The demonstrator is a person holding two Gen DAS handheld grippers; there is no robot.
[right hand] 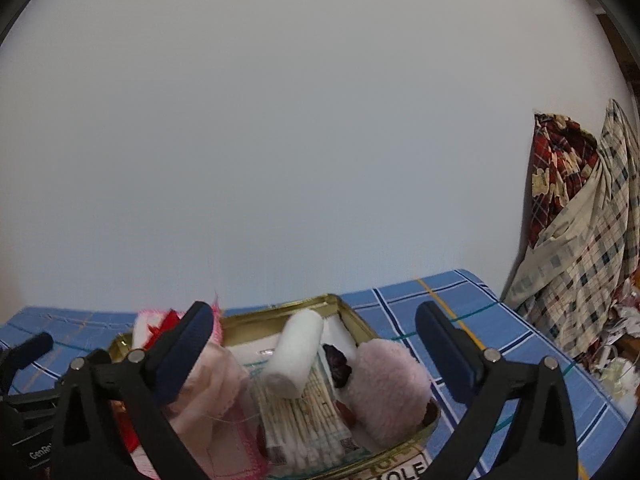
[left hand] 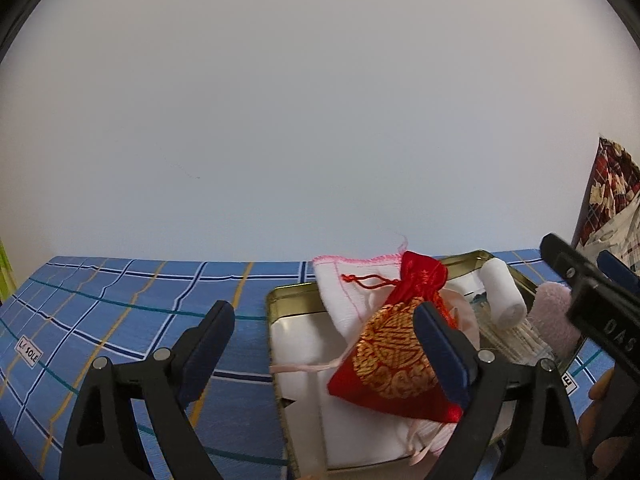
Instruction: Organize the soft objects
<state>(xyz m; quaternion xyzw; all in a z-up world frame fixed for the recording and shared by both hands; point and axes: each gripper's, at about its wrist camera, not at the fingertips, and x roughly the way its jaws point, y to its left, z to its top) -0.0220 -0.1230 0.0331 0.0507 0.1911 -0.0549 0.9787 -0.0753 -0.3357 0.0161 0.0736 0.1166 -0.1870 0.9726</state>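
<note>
Both tongs gape apart, gripping nothing. Between the left tongs (left hand: 324, 330) lies the red pouch (left hand: 394, 348) (gold-patterned) in the tin (left hand: 280, 300); between the right tongs (right hand: 314, 338), a white roll (right hand: 294, 354) and pink fluffy pad (right hand: 386, 388).

Tin (right hand: 352, 316) sits on the checked cloth (left hand: 132, 300), close to the wall (left hand: 320, 100) behind. In the tin: drawstring pouch (left hand: 394, 354) lying over a folded cloth (left hand: 340, 292) at the left side; gauze roll (right hand: 294, 354) toward the back middle, resting on a pack of cotton swabs (right hand: 308, 420); fluffy roll (right hand: 386, 386) at the right. Hanging fabrics (right hand: 580, 220) stand to the right of the tin, well apart.
</note>
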